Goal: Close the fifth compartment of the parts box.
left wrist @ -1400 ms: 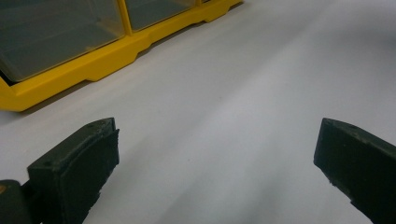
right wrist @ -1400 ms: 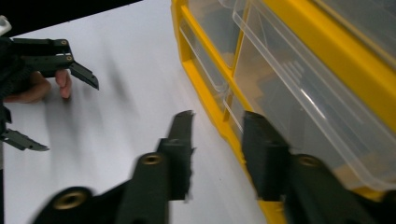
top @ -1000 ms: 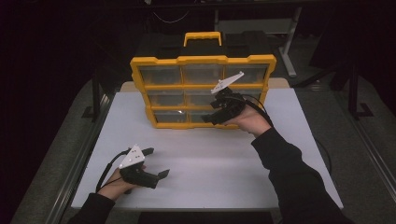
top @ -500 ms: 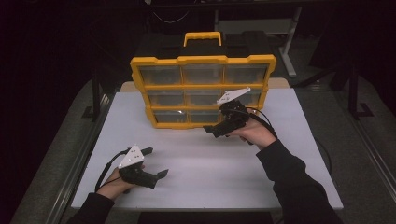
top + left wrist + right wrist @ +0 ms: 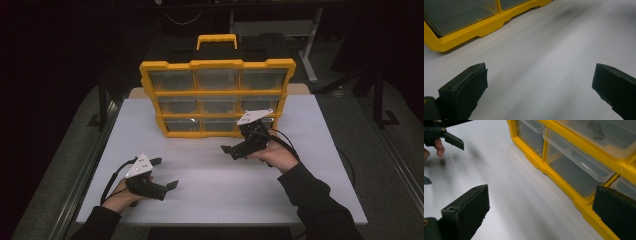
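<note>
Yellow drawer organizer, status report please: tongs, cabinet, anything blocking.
Right tongs just opened, empty, low beside the yellow drawer organizer. Left tongs open, empty, over bare white table. Organizer upright, drawers shut. Nothing in the way.

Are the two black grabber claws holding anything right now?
No, nothing is held. The left gripper has its jaws wide apart over the bare white table. The right gripper, beside the yellow drawer box, has just been opening, with nothing between its jaws.

Bare white table between both hands, yellow drawer organizer blocking the far side
</note>
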`<state>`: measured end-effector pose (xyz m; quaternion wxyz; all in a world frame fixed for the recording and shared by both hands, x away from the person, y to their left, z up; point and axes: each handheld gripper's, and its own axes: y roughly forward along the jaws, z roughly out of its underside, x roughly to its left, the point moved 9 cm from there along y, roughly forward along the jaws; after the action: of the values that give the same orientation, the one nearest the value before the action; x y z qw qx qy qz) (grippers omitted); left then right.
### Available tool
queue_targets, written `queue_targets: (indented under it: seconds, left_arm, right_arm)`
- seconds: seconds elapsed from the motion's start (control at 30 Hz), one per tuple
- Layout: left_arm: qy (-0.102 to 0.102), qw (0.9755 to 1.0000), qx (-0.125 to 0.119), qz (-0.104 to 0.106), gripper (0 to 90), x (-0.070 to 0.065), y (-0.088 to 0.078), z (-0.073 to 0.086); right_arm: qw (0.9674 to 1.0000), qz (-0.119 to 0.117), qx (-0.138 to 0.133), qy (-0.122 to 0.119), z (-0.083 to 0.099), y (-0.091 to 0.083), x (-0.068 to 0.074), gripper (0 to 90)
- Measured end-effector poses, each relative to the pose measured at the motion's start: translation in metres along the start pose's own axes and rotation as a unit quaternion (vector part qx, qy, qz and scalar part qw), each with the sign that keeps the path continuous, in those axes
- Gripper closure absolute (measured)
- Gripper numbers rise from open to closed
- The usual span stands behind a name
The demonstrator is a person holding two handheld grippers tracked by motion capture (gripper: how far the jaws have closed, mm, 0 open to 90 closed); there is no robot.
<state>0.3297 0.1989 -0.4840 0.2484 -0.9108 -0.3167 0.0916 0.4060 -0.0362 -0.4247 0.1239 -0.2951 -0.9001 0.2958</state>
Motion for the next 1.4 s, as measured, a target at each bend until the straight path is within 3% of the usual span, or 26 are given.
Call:
queue_targets:
  seconds: [0.83,1.4]
  left_arm:
    - [0.003,1.0,-0.002,0.006,0.0,-0.003,0.0,-0.001]
    - [0.005,1.0,0.0,0.004,0.0,-0.003,0.0,0.0]
  right_arm:
    - [0.9998,-0.001,-0.014,0.017,0.059,-0.016,0.007,0.4]
    - [0.999,0.021,-0.016,0.036,0.1,-0.037,-0.003,0.4]
